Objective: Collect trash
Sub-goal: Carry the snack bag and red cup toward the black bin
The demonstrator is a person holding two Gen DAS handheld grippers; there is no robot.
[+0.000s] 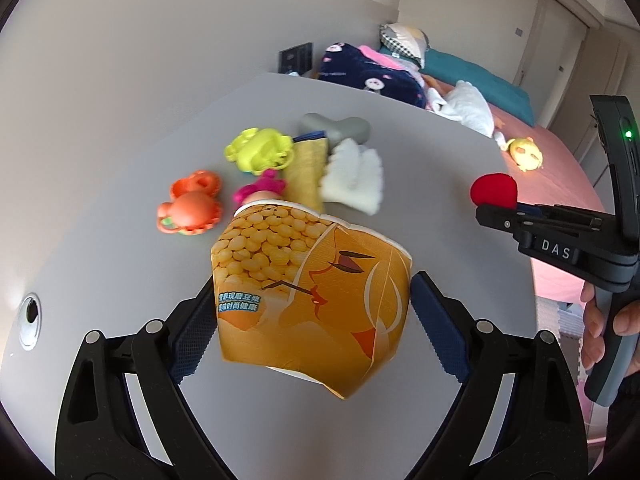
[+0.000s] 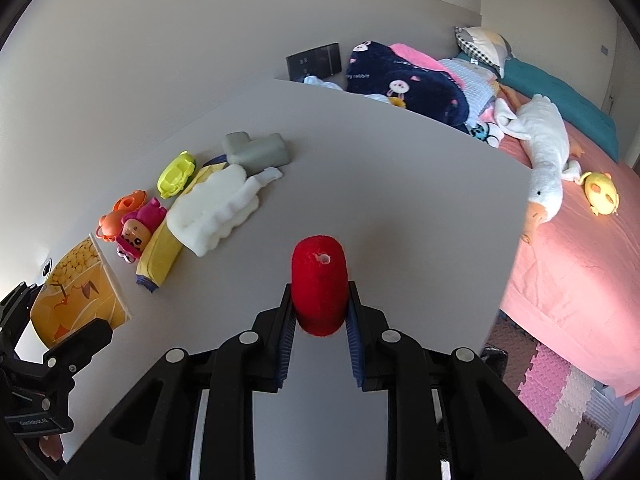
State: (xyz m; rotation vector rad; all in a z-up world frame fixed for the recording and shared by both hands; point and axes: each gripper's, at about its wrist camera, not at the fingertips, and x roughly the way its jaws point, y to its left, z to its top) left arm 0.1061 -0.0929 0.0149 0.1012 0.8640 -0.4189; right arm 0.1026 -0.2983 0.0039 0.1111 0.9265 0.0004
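Two grippers carry trash above the table (image 2: 400, 184): left gripper (image 1: 312, 312) clamps the crushed paper cup (image 1: 310, 300) wide, right gripper (image 2: 320, 308) pinches the red foam cylinder (image 2: 319, 284) narrowly, both lifted, likely for binning.

Black fingers (image 2: 276, 344), blue ribbed pads (image 2: 285, 344)

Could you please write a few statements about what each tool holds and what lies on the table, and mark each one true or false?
1. The left tool holds an orange paper cup. True.
2. The right tool stands open with nothing in it. False: it is shut on a red spool.
3. A white goose plush lies on the table. False: it lies on the pink bed.
4. A yellow toy car sits on the table. True.
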